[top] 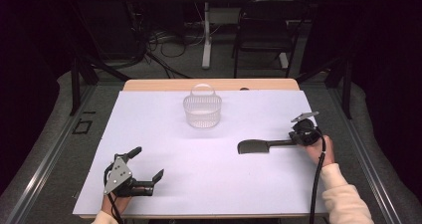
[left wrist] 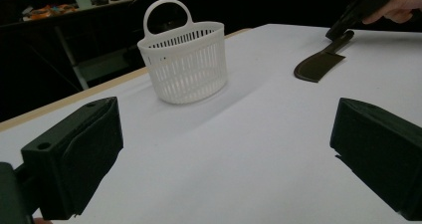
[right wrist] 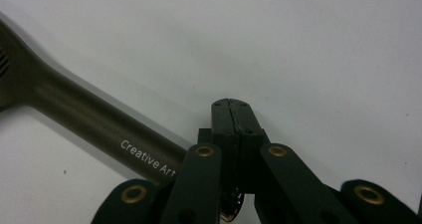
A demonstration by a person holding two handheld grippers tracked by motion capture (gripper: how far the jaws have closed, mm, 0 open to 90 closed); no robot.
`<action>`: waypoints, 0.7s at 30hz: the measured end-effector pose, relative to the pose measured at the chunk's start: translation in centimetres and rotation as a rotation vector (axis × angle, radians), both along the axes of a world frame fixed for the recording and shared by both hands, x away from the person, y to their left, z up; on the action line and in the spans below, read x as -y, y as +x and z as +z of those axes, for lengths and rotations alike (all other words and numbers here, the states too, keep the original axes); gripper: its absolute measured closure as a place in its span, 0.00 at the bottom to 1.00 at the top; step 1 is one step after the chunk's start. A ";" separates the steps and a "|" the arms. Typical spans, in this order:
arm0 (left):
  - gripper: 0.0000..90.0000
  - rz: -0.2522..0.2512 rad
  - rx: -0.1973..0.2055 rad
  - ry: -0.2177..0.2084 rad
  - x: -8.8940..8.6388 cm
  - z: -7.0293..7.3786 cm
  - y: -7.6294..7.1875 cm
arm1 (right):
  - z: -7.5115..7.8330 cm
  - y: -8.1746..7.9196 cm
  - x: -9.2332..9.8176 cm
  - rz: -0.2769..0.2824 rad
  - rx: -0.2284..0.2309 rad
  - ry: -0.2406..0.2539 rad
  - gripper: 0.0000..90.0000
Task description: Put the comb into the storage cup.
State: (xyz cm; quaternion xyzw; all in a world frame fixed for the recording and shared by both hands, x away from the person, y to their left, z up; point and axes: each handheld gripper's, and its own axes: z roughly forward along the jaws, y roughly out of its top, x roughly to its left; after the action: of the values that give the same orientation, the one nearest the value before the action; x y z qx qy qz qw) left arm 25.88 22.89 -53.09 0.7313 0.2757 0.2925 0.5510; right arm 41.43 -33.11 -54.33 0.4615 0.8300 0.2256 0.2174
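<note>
A dark spatula (top: 254, 146) lies flat on the white table cover (top: 199, 194), right of centre, its blade pointing left. My right gripper (top: 294, 140) sits at the end of the spatula's handle. In the right gripper view its jaws (right wrist: 232, 112) are shut tip to tip with nothing between the tips, and the spatula handle (right wrist: 79, 112) runs under the left linkage. My left gripper (top: 148, 162) rests near the front left with its jaws wide open and empty; its pads (left wrist: 94, 144) frame bare table. The spatula (left wrist: 318, 64) also lies far right in the left gripper view.
A white slotted basket (top: 202, 112) with a hoop handle stands upright at the back centre, also seen as the basket (left wrist: 184, 64) in the left gripper view. A wooden table edge (top: 209, 84) runs behind it. A chair (top: 263, 30) and cables sit beyond.
</note>
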 end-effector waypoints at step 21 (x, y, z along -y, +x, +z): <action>0.00 -0.001 0.003 0.001 0.0 0.0 0.0 | 0.3 -0.6 -0.5 0.006 -0.043 -0.008 1.00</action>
State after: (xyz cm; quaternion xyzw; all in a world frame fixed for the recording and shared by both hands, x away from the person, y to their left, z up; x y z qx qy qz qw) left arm 25.87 22.88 -53.05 0.7314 0.2744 0.2935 0.5510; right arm 40.79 -32.58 -53.98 0.4628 0.8368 0.2130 0.2006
